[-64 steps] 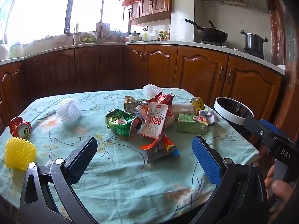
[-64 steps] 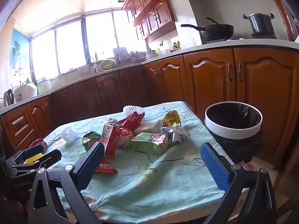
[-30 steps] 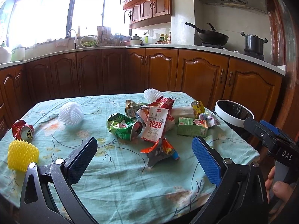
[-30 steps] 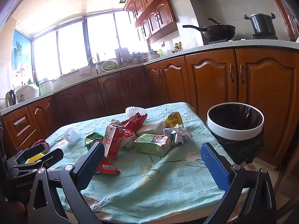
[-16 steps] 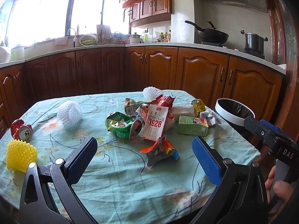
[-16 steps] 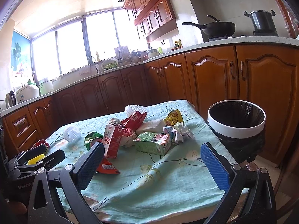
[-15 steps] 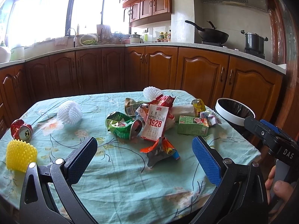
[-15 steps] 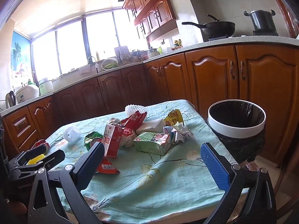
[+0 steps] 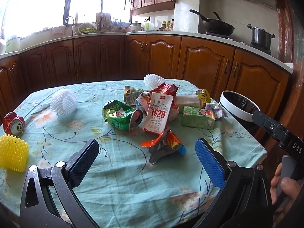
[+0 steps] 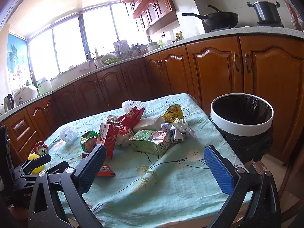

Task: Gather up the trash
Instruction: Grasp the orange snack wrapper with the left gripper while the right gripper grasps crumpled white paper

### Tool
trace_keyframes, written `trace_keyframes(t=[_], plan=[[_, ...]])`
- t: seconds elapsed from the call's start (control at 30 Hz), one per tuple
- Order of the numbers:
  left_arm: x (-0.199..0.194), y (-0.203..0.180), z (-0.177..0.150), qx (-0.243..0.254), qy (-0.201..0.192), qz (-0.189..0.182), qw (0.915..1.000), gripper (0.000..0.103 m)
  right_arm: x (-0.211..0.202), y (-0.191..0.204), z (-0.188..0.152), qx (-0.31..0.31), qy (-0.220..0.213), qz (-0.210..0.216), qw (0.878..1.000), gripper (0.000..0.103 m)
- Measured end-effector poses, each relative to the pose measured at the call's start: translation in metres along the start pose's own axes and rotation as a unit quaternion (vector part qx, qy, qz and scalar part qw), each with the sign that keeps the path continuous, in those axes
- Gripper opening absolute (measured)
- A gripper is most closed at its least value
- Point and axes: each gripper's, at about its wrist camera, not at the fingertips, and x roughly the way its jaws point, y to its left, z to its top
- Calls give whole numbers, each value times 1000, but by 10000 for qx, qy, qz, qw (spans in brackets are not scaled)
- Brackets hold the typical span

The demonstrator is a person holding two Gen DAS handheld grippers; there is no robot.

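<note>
Trash lies heaped mid-table: a red and white milk carton [image 9: 158, 113] [image 10: 106, 138], a crushed green can [image 9: 121, 117] [image 10: 88, 141], a green juice carton [image 9: 198, 117] [image 10: 151, 142], an orange wrapper [image 9: 165, 146], crumpled paper [image 10: 178, 129] and a yellow packet [image 10: 173, 113]. A white-rimmed bin with a black liner [image 10: 242, 116] [image 9: 238, 108] stands off the table's right edge. My left gripper [image 9: 146, 156] hangs open over the near cloth, just short of the orange wrapper. My right gripper [image 10: 154, 163] is open too, empty, near the juice carton.
A crushed red can [image 9: 13, 123] and a yellow foam net [image 9: 12, 153] lie at the table's left edge, white foam nets [image 9: 63, 104] [image 9: 154, 80] farther back. Wooden cabinets [image 10: 212, 72] ring the table. A person's hand [image 9: 286, 187] holds the right gripper's handle.
Both views shifted only slightly; the grippers stayed open and empty, and the trash on the table did not move.
</note>
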Motion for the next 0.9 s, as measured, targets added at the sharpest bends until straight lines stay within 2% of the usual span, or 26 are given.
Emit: trace_keyframes(t=[0.27,0.33,0.4,0.5,0.6,0.67,0.7,0.73,0.77,0.8,0.83,0.87,0.9], plan=[[28,-9,5,227,432,-34,9988,103,35,-21,12,193,463,-50,9987,102],[36,-10,7,234,542,-81,9982,103,45,-27,16,243,569,-42,9981,99],[44,-13,10,269,639,-101,9975,100,55,-33,19,302,673,-38,9973,92],[55,-16,12,335,782,-141,9963,94,74,-40,24,338,851,-94,9958,83],[65,-19,13,396,950,-188,9945,83,95,-49,28,410,1094,-93,9931,71],[71,-19,12,424,1070,-246,9930,69,107,-53,30,426,1216,-91,9916,65],[74,-20,11,438,1130,-272,9923,65,113,-55,30,420,1273,-99,9909,61],[76,-21,11,452,1184,-300,9915,55,118,-56,31,407,1328,-103,9902,59],[79,-21,10,468,1232,-336,9907,45,123,-57,31,404,1389,-105,9894,53],[80,-22,10,489,1271,-369,9900,41,128,-58,30,407,1445,-93,9886,41],[81,-23,10,512,1284,-395,9896,33,131,-60,29,409,1489,-55,9880,33],[81,-24,11,532,1287,-427,9893,25,133,-61,29,412,1508,-18,9877,27],[81,-26,12,551,1285,-458,9891,22,132,-61,29,392,1494,-13,9880,24]])
